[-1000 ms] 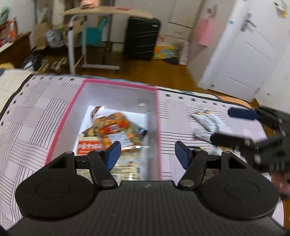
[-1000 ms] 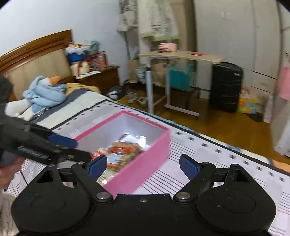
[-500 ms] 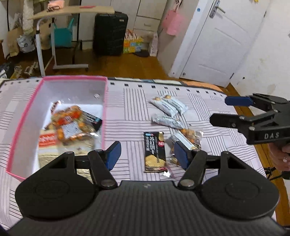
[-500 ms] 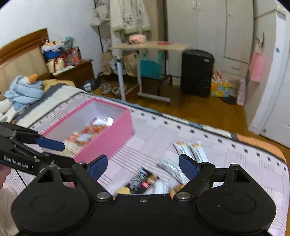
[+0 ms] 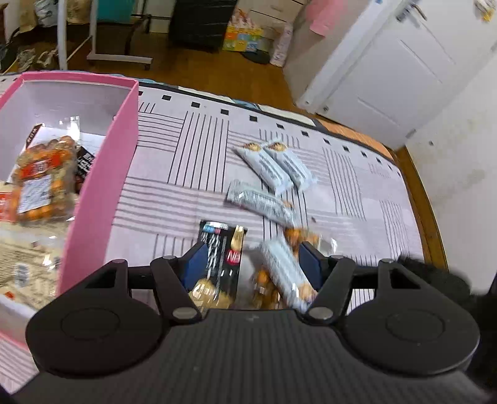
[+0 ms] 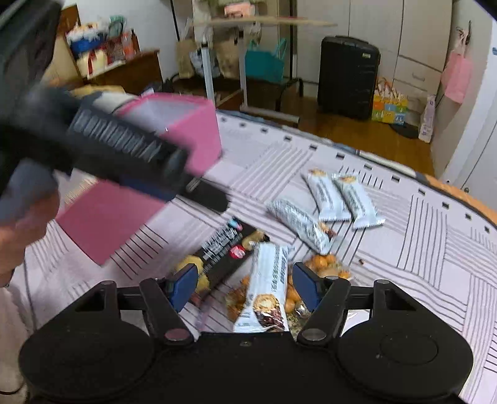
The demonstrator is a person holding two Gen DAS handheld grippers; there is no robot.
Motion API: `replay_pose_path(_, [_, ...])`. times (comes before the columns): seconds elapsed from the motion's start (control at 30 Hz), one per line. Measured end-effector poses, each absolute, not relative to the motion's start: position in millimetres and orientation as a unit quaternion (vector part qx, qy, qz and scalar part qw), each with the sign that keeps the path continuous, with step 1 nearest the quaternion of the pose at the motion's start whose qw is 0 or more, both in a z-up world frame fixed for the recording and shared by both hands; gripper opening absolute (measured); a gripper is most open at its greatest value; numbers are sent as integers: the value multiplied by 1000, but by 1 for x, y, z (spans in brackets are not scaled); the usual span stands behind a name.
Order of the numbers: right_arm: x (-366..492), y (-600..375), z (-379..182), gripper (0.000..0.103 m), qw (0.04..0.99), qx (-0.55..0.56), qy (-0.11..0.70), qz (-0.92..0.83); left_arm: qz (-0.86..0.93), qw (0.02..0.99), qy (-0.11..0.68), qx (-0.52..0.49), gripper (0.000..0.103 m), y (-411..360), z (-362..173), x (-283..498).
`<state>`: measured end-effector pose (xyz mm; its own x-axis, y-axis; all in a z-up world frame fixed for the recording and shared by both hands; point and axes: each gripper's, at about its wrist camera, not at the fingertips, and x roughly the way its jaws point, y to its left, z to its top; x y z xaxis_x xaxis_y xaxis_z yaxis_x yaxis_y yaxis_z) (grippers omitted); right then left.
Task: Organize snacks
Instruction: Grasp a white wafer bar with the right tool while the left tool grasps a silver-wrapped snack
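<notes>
Loose snacks lie on the striped bed cover (image 5: 186,174): two pale bars (image 5: 275,164), a silver bar (image 5: 261,202), a black packet (image 5: 220,258) and a pale bar (image 5: 282,270) lying on a bag of orange snacks. My left gripper (image 5: 251,265) hovers open above the black packet and that bar. My right gripper (image 6: 245,286) is closing, with the pale bar (image 6: 267,286) between its jaws and a gap on each side. The pink box (image 5: 102,186) at the left holds several packets. The left gripper's finger (image 6: 211,197) shows blurred in front of the box (image 6: 198,136).
The bed ends at the right over a wooden floor (image 5: 422,199). A white door (image 5: 388,62), a black suitcase (image 6: 348,77) and a rolling table (image 6: 248,25) stand beyond. A person's hand (image 6: 18,236) is at the left edge.
Both views have swung from the pink box to the loose snacks and dropped closer to them. The right jaws have narrowed. The left jaws keep the same width.
</notes>
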<state>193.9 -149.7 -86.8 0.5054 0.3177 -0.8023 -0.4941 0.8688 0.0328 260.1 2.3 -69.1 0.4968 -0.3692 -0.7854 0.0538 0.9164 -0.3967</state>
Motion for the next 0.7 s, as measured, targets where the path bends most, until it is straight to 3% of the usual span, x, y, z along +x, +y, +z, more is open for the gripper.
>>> replay_pose_path(0.13, [205, -152, -109, 61, 860, -114, 446, 220, -94, 849, 480, -197, 65, -9, -91, 283])
replay_pose_path(0.4, [218, -165, -126, 60, 860, -105, 447, 224, -56, 842, 490, -219, 65, -34, -137, 331])
replay_pose_path(0.53, [217, -165, -125, 38, 863, -130, 430, 230, -39, 840, 491, -226, 65, -36, -153, 349])
replay_pose_path(0.7, [227, -179, -122, 37, 869, -121, 426, 221, -26, 837, 500, -222, 67, -42, -169, 366])
